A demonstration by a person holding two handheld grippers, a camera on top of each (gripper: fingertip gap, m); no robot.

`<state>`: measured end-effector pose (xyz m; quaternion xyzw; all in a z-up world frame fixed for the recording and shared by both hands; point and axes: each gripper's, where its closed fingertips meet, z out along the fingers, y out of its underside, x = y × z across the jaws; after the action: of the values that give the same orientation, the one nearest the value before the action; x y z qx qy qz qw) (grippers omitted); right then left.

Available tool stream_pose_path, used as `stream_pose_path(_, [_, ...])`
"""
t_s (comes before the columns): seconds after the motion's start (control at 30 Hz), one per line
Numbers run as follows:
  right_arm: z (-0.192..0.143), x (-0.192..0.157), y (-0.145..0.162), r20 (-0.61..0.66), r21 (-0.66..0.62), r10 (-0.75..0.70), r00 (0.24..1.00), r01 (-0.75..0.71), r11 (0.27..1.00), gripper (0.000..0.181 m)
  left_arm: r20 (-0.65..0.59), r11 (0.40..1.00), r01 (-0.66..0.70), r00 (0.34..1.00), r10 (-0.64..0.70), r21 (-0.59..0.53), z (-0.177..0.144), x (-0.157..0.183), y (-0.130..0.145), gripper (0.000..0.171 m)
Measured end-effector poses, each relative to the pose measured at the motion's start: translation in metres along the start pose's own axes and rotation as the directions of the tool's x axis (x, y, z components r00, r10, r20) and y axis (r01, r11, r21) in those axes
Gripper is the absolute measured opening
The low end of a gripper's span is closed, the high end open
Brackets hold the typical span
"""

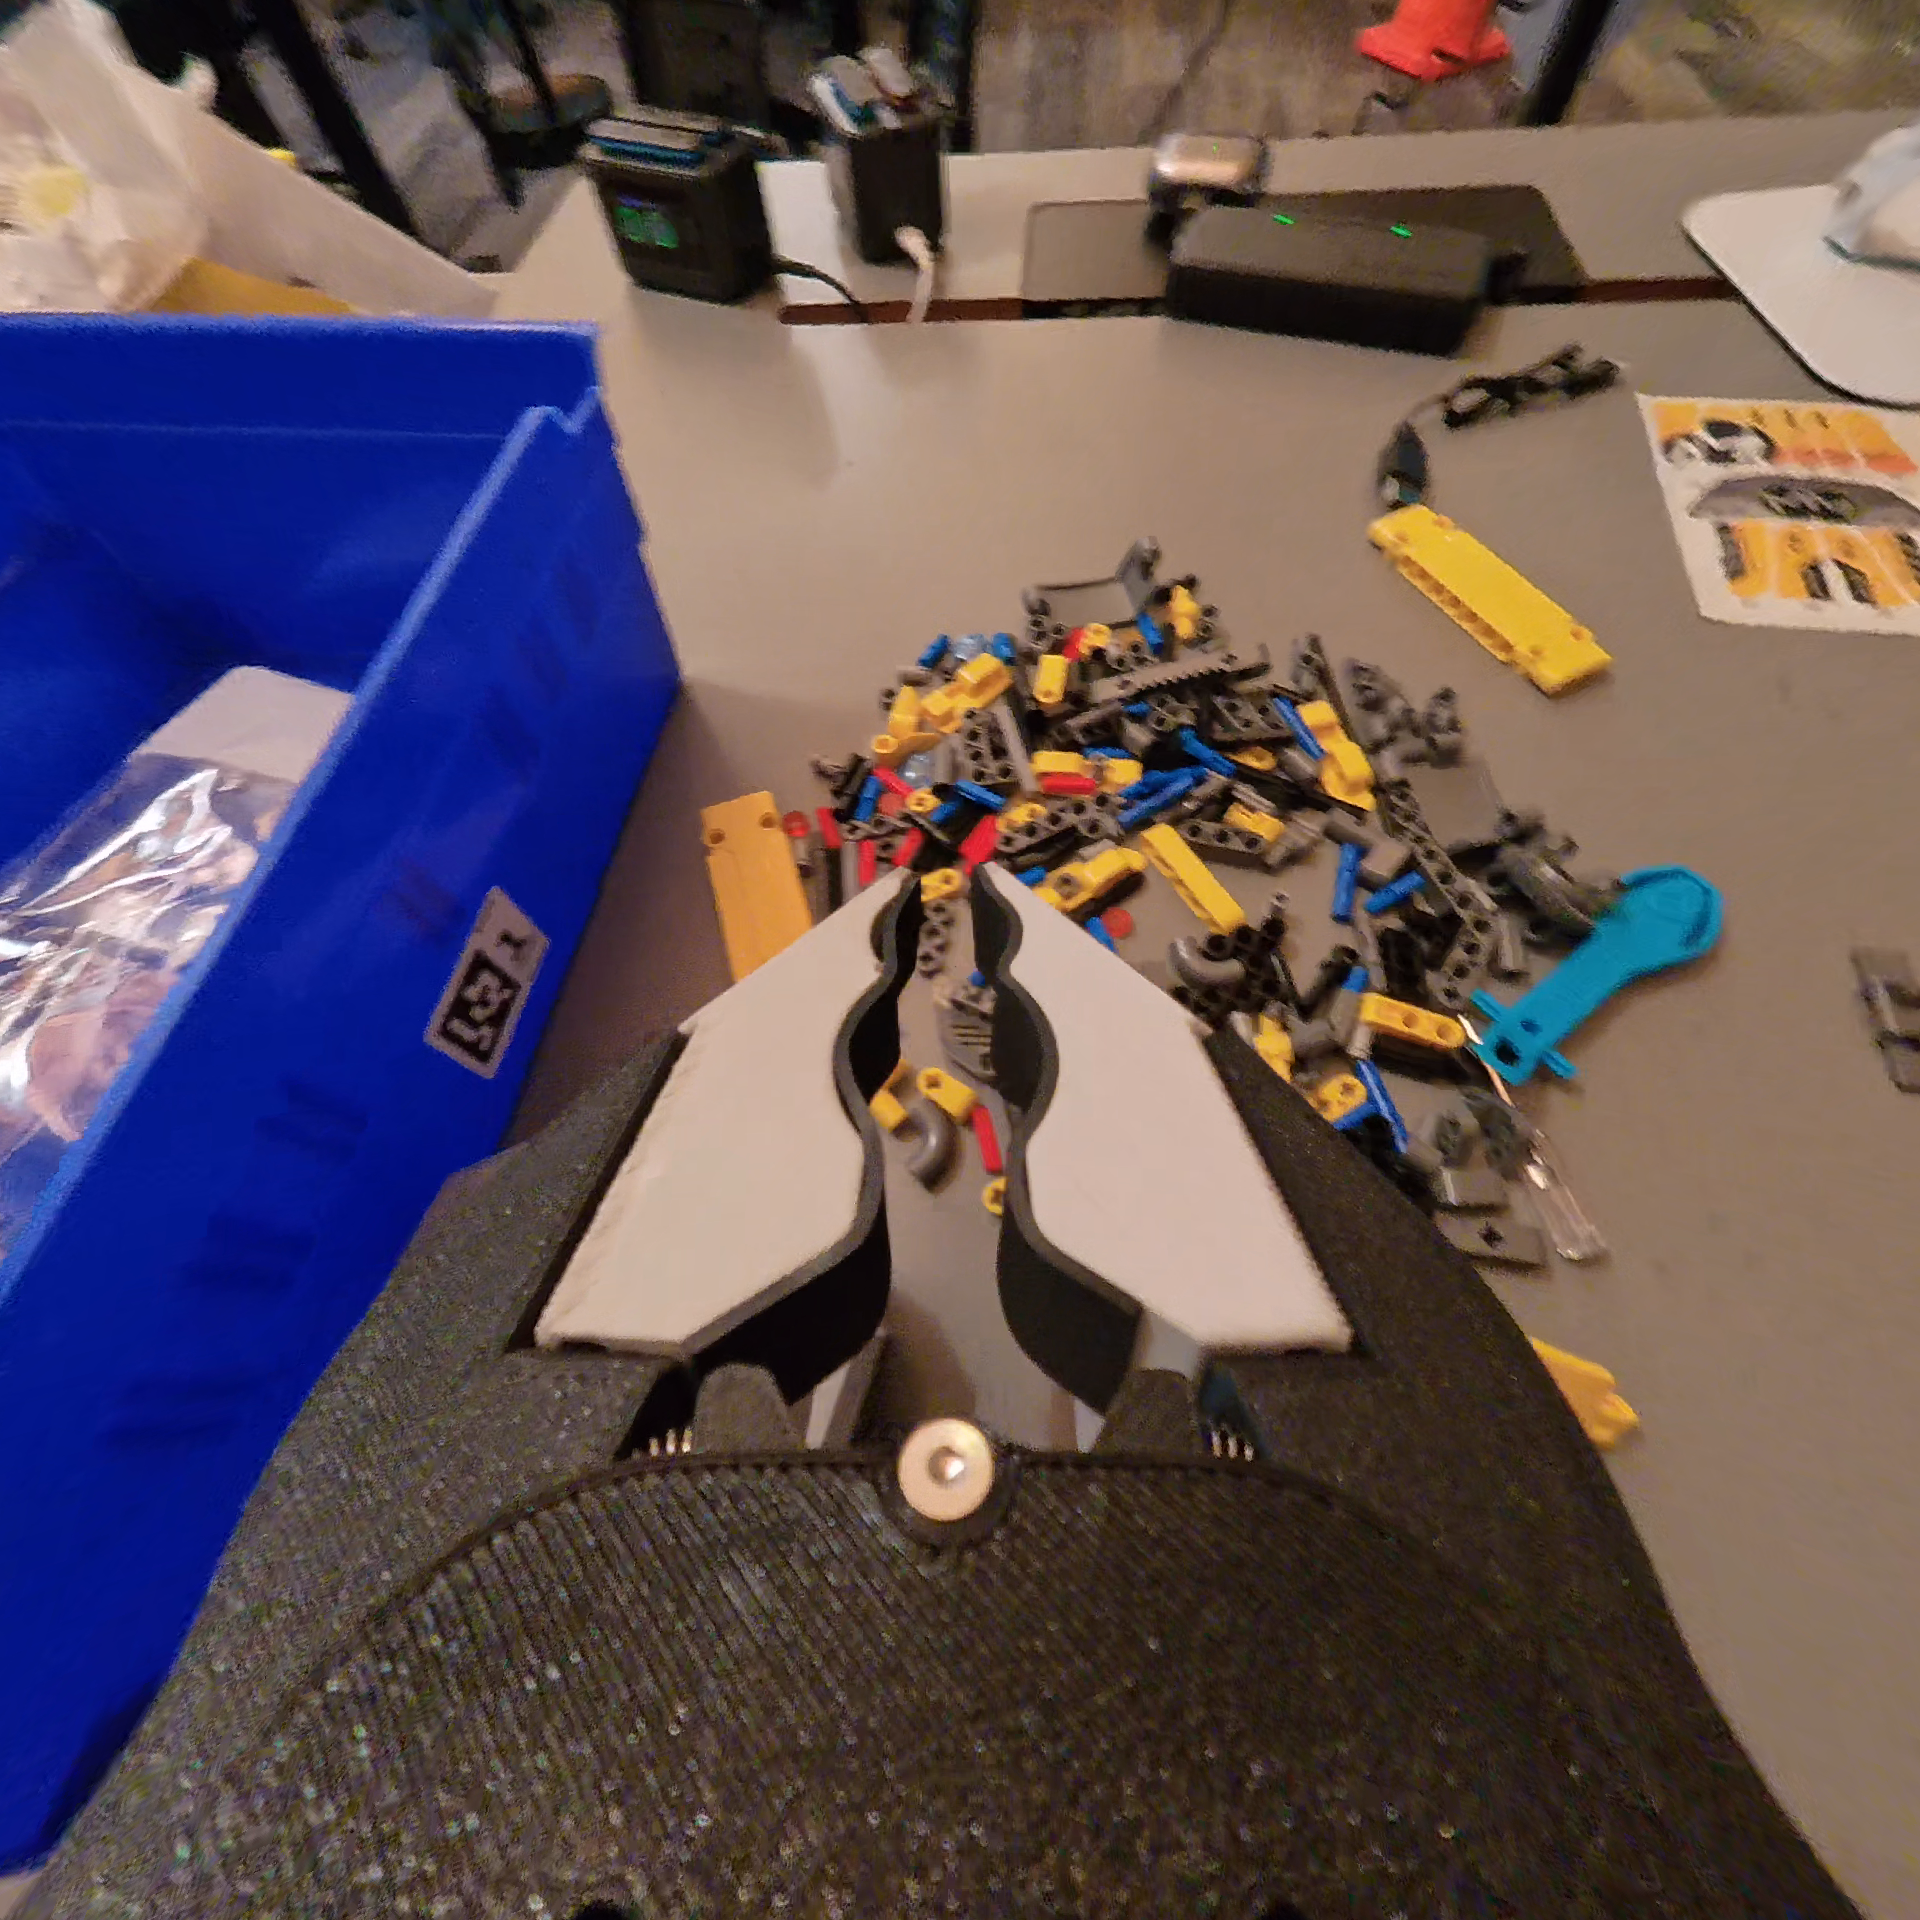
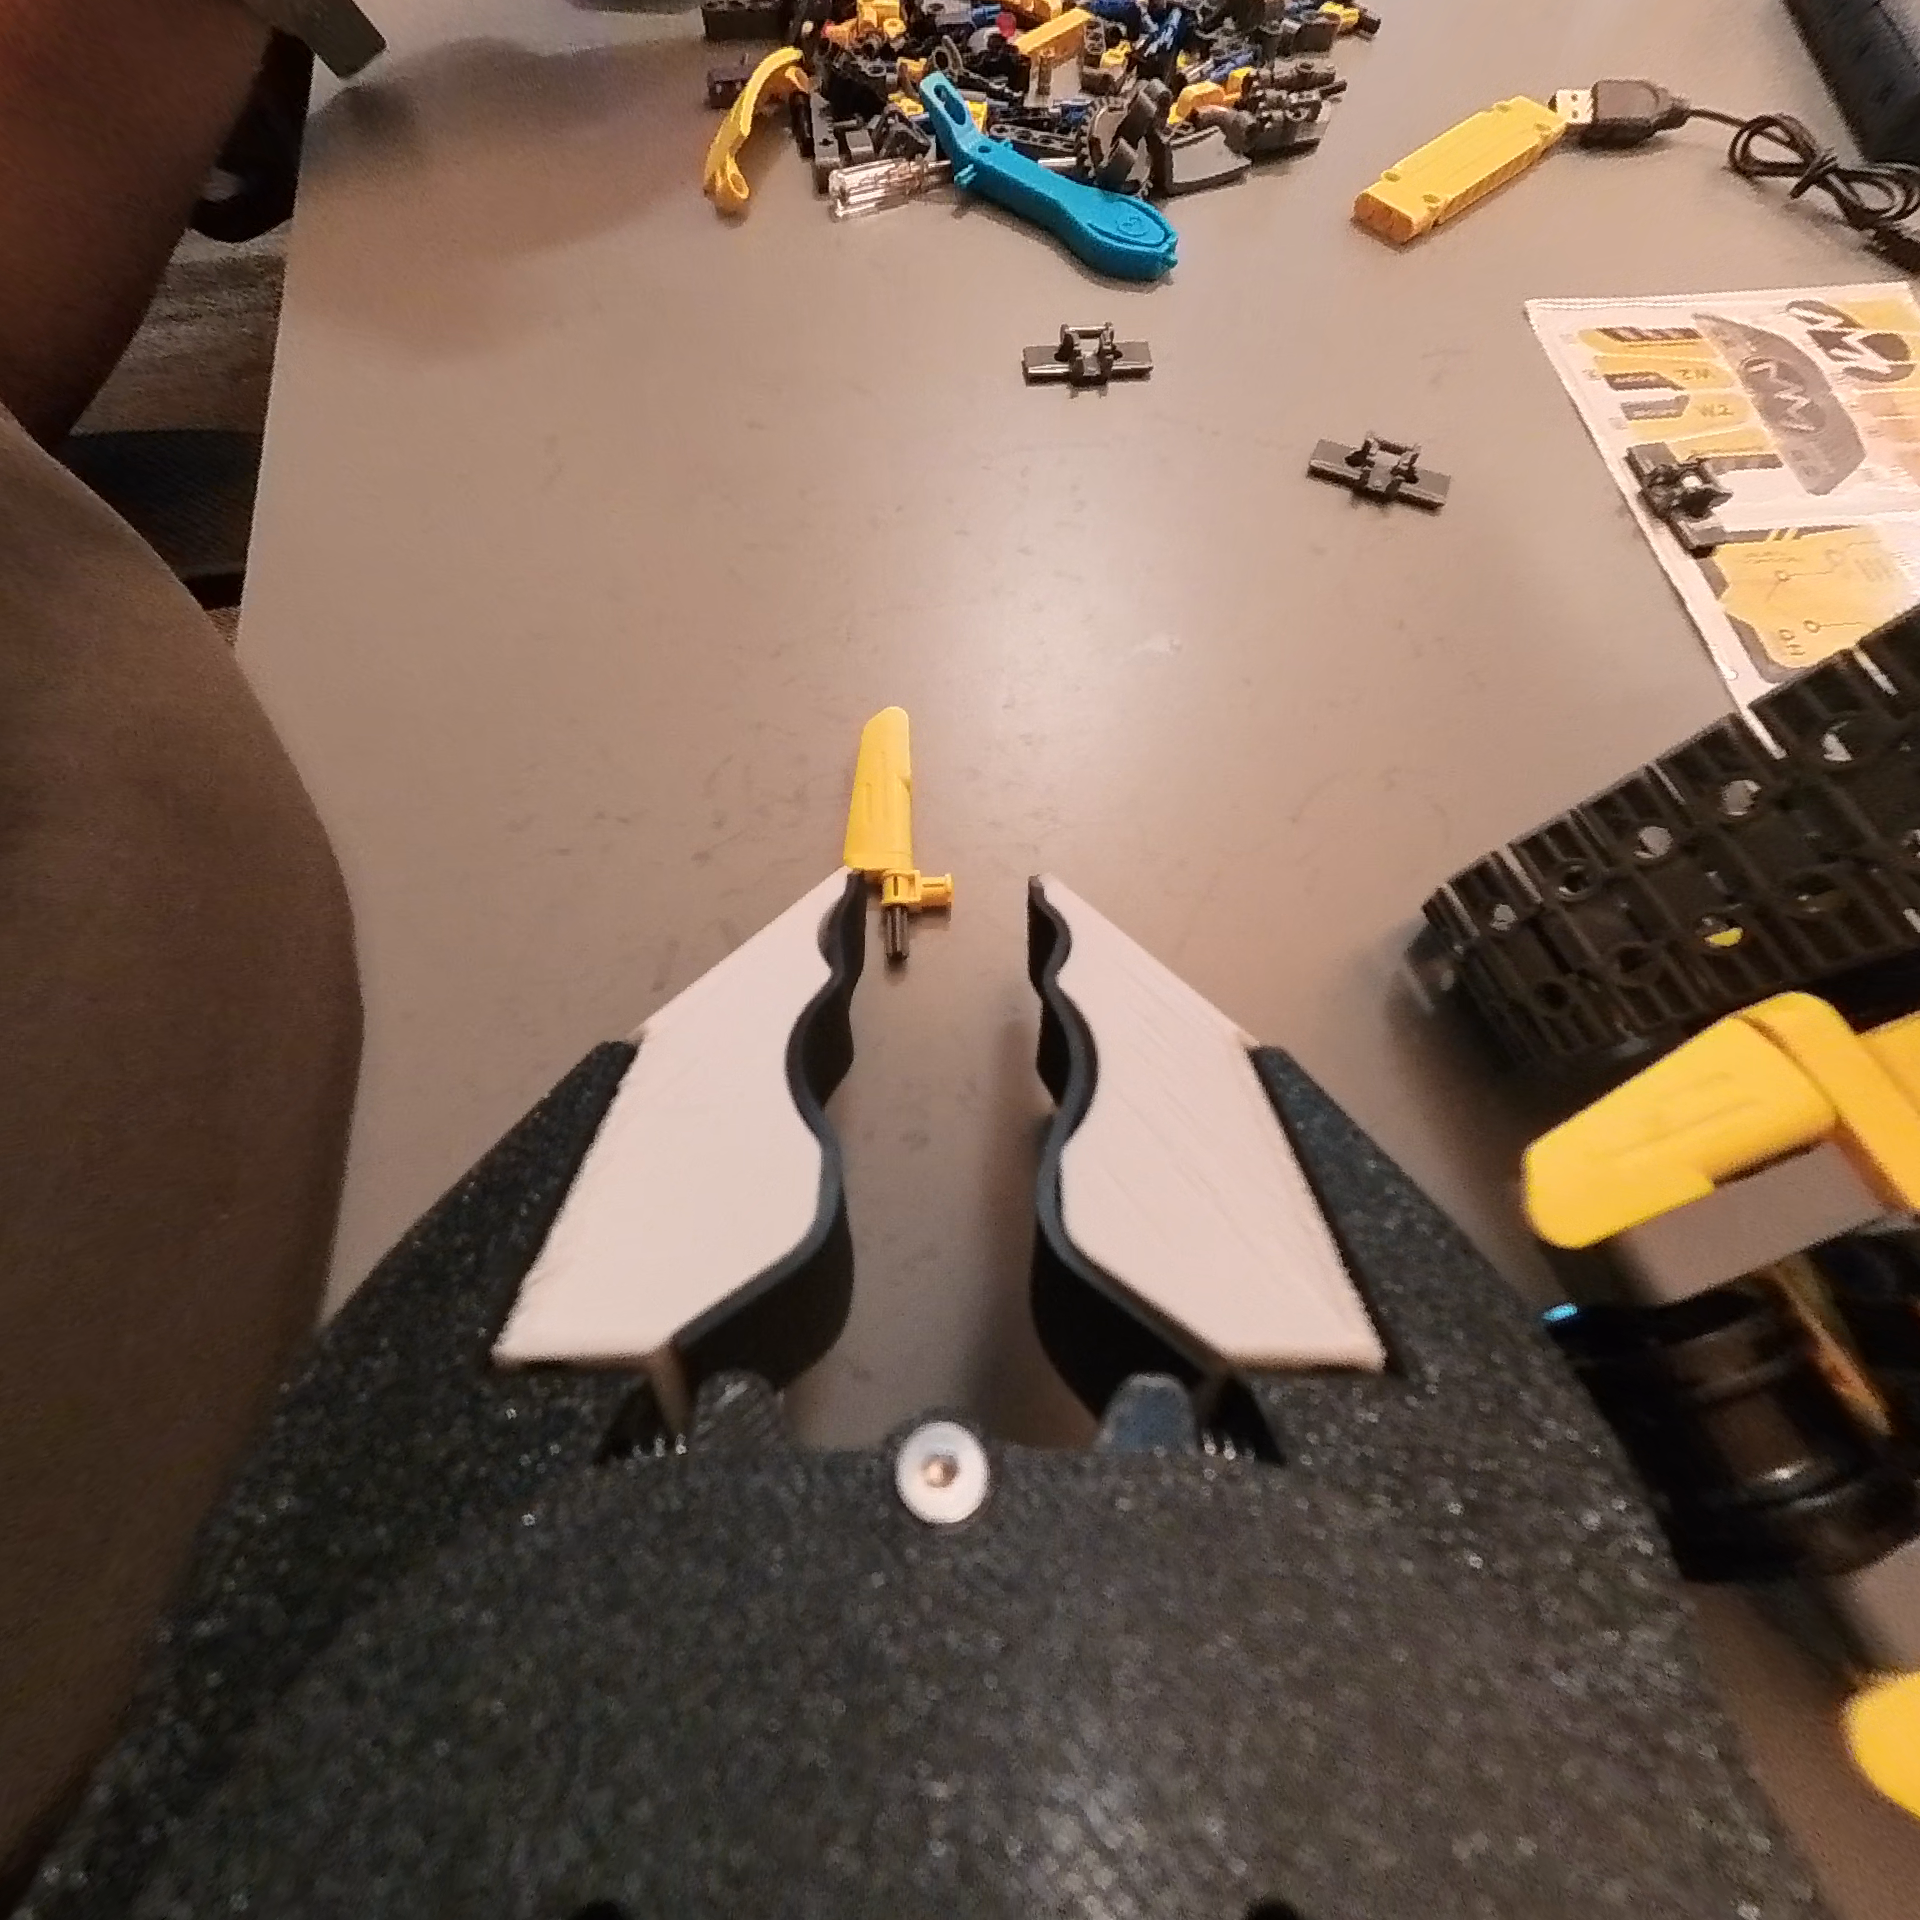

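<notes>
My left gripper point(image 1: 948, 881) hovers over the near edge of a pile of small yellow, blue, black and grey building pieces point(image 1: 1143, 810). Its jaws stand only slightly apart and hold nothing that I can see. My right gripper point(image 2: 940, 883) is open and empty, low over the grey table point(image 2: 623, 520). A yellow pointed piece with a small yellow connector and a black pin point(image 2: 883, 800) lies on the table just beyond its left fingertip point(image 2: 831, 904). The pile also shows far off in the right wrist view point(image 2: 1039, 62).
A blue bin point(image 1: 416, 727) holding a plastic bag stands to the left. A teal tool point(image 1: 1600, 956), yellow panels point(image 1: 1486, 597) point(image 1: 753, 883) and a sticker sheet point(image 1: 1787, 509) lie around the pile. A black tracked model with yellow parts point(image 2: 1714, 883) and two black links point(image 2: 1086, 353) point(image 2: 1377, 473) are on the right. A brown sleeve point(image 2: 135, 935) fills the left. My right fingertips sit around 40 centimetres from my left ones.
</notes>
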<state>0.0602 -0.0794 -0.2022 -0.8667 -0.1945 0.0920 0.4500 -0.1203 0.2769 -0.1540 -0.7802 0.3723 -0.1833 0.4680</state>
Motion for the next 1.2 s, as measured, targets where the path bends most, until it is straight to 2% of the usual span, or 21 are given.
stream_pose_path(0.2, [0.000,0.000,0.001,-0.008,-0.003,-0.009,1.000,0.009,1.000,0.031,-0.057,0.992,-0.074,0.996,0.069,-0.104,0.004,0.019,0.013,0.004])
stream_pose_path(0.37, [0.000,0.000,0.001,-0.010,-0.003,-0.015,1.000,0.015,1.000,0.031,-0.193,0.945,-0.128,0.979,0.072,-0.299,0.008,0.042,0.047,0.000])
stream_pose_path(0.47, [0.000,-0.001,0.001,-0.012,-0.006,-0.023,1.000,0.023,1.000,0.031,-0.207,0.916,-0.155,0.975,0.081,-0.369,0.012,0.044,0.063,0.006])
stream_pose_path(0.93, [0.000,0.000,0.002,-0.023,-0.013,-0.031,0.999,0.031,0.999,0.031,-0.212,0.934,-0.091,0.977,0.017,-0.345,0.018,0.042,0.061,0.014])
stream_pose_path(1.2, [0.000,0.000,0.002,-0.024,-0.012,-0.032,0.999,0.032,0.999,0.031,-0.165,0.933,-0.118,0.984,0.065,-0.339,0.020,0.036,0.060,0.018])
